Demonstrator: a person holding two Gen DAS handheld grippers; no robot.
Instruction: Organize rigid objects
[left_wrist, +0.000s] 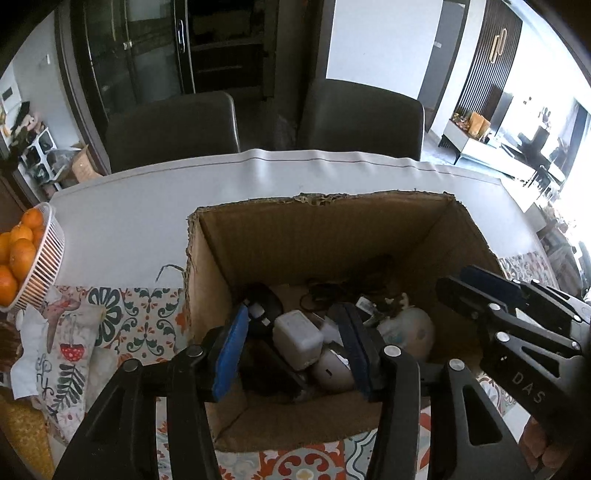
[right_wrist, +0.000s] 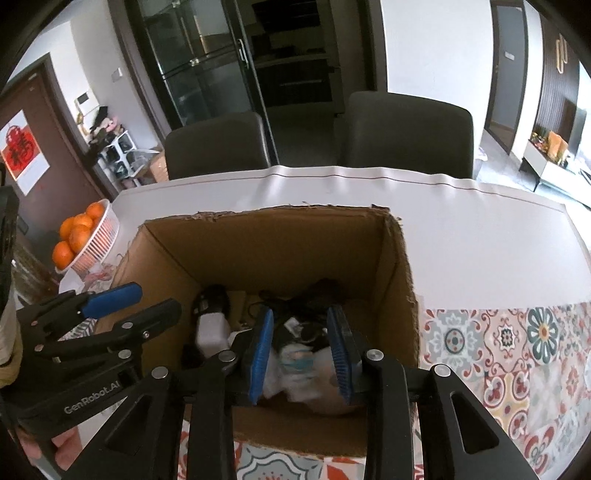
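Hovering both grippers over the cardboard box (left_wrist: 280, 236), jaws spread, nothing held.

Left gripper (left_wrist: 291, 350) and right gripper (right_wrist: 301, 354) tilt down into the box, side by side. Box sits on a patterned tablecloth (right_wrist: 517, 354) over a white table (left_wrist: 147, 206), two dark chairs behind. White adapter (left_wrist: 297, 339) lies among the clutter, long axis running roughly toward the near wall.

Daylight glare at right (blown-out white), dim box interior, fisheye-bent edges, dark vignette corners
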